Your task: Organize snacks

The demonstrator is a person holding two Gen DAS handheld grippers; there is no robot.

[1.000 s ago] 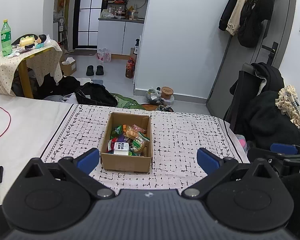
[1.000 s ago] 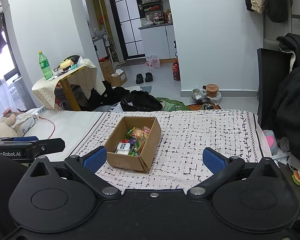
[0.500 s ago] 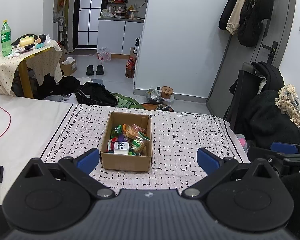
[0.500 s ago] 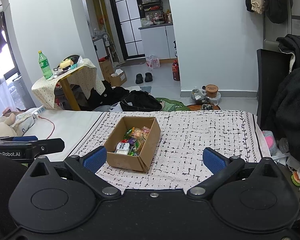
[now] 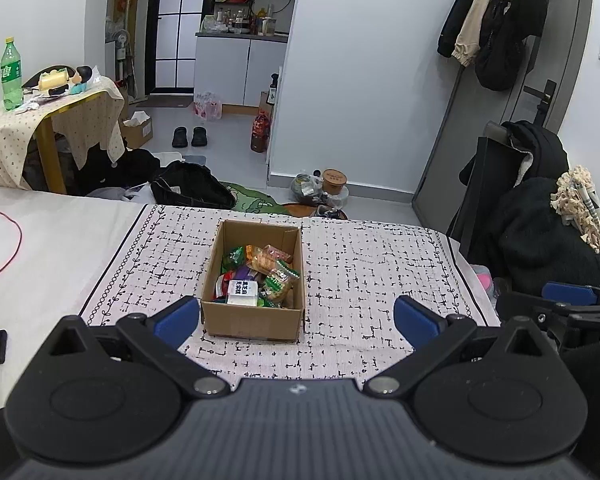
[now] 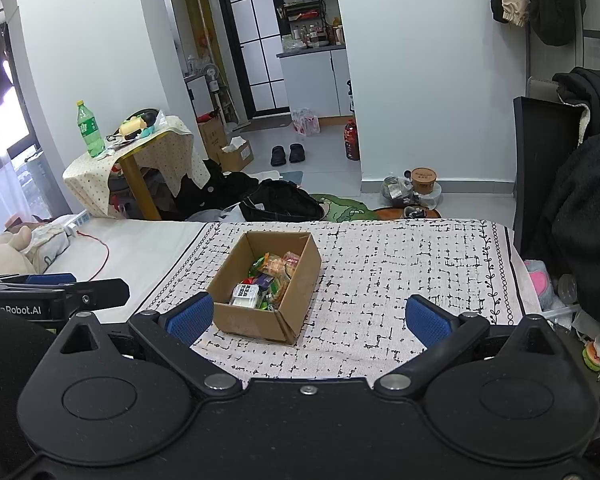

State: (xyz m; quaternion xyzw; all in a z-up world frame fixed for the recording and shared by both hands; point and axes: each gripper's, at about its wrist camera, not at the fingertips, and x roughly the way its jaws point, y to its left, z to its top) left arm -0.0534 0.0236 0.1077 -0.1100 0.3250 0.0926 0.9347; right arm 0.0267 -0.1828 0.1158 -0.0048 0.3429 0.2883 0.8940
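Left wrist view: left claw [image 5: 296, 318] and right claw [image 6: 307, 314] both spread wide, empty, near snack-filled cardboard box [image 5: 252, 322].

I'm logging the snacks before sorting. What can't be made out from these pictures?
- Snacks low in the cardboard box: left wrist view, near wall and top packets hide them.
- Print on the white carton: both views, too small to read.
- Total packet count: both views, packets overlap.

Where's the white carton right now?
In both wrist views, the white carton lies inside the cardboard box on the patterned cloth, against the box's near wall, left of the green snack packet.
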